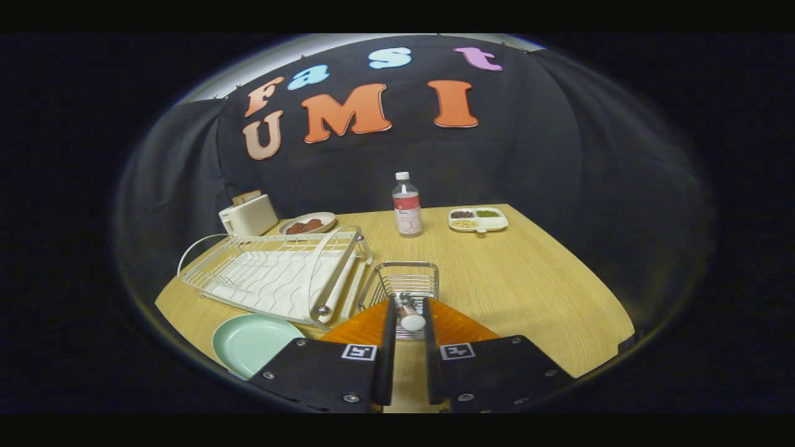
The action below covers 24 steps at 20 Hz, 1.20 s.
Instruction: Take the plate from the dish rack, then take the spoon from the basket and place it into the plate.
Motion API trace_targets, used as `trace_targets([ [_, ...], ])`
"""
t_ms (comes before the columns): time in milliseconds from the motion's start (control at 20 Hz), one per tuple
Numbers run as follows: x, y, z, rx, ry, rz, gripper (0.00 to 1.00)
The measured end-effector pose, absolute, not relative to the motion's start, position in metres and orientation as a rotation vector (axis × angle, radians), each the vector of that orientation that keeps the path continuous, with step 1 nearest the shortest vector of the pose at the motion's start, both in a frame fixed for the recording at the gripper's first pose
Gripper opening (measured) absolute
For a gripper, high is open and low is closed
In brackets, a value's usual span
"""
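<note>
Already the gripper (408, 316) has its two black fingers drawn close on the silver spoon with a pale handle end (410, 316), lifted just above the small wire basket (404, 282). Both pads seem to press it, though the hold looks thin; a slip or a snag on the basket rim could drop it. Beside the fingers lies the round mint-green plate (251, 343), off the white wire dish rack (273, 276) beyond; a hasty swing could overshoot its shallow rim.
</note>
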State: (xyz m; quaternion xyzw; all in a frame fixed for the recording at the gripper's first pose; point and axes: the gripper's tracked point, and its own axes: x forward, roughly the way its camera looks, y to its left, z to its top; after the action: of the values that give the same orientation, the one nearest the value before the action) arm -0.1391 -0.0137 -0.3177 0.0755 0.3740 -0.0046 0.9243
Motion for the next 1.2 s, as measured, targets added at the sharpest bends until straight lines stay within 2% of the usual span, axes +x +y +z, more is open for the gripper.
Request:
trace_targets([
  [50,-0.137,-0.012,-0.318,0.160,0.771,-0.001,0.19],
  [300,-0.133,-0.008,-0.307,0.182,0.791,0.013,0.12],
  [850,-0.114,-0.019,-0.219,0.151,0.713,0.028,0.12],
  [1200,-0.123,0.010,-0.178,0.184,0.685,0.143,0.12],
])
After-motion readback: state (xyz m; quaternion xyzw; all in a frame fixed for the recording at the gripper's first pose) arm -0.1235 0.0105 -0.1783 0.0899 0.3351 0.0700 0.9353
